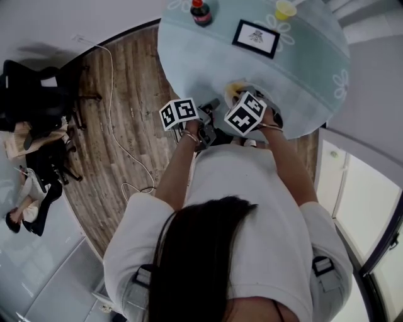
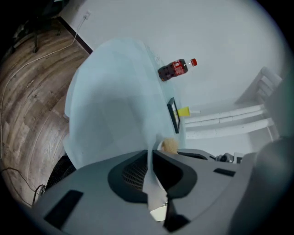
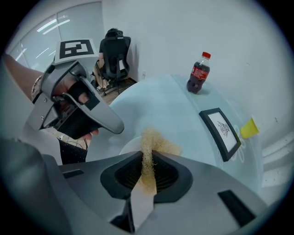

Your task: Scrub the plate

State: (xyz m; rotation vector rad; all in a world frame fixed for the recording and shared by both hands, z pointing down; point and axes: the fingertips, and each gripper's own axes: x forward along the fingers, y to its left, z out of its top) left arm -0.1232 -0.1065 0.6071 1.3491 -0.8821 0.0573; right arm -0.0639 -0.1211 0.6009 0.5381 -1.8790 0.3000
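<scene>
A white plate (image 3: 130, 147) is held over the near edge of the round table (image 1: 302, 82). My left gripper (image 2: 154, 172) is shut on the plate's rim (image 2: 155, 190), which shows edge-on as a thin white strip between the dark pads. My right gripper (image 3: 148, 167) is shut on a tan fibrous scrubber (image 3: 150, 146), whose tuft lies against the plate. From the left gripper view the scrubber (image 2: 170, 146) peeks out just past the rim. In the head view both marker cubes sit side by side, left (image 1: 178, 114) and right (image 1: 245, 113), hiding most of the plate.
On the pale blue tablecloth stand a cola bottle (image 1: 201, 11), a black picture frame (image 1: 255, 38) and a yellow cup (image 1: 284, 9) at the far side. A cable (image 1: 119, 144) trails over the wooden floor, and office chairs (image 1: 38, 94) stand to the left.
</scene>
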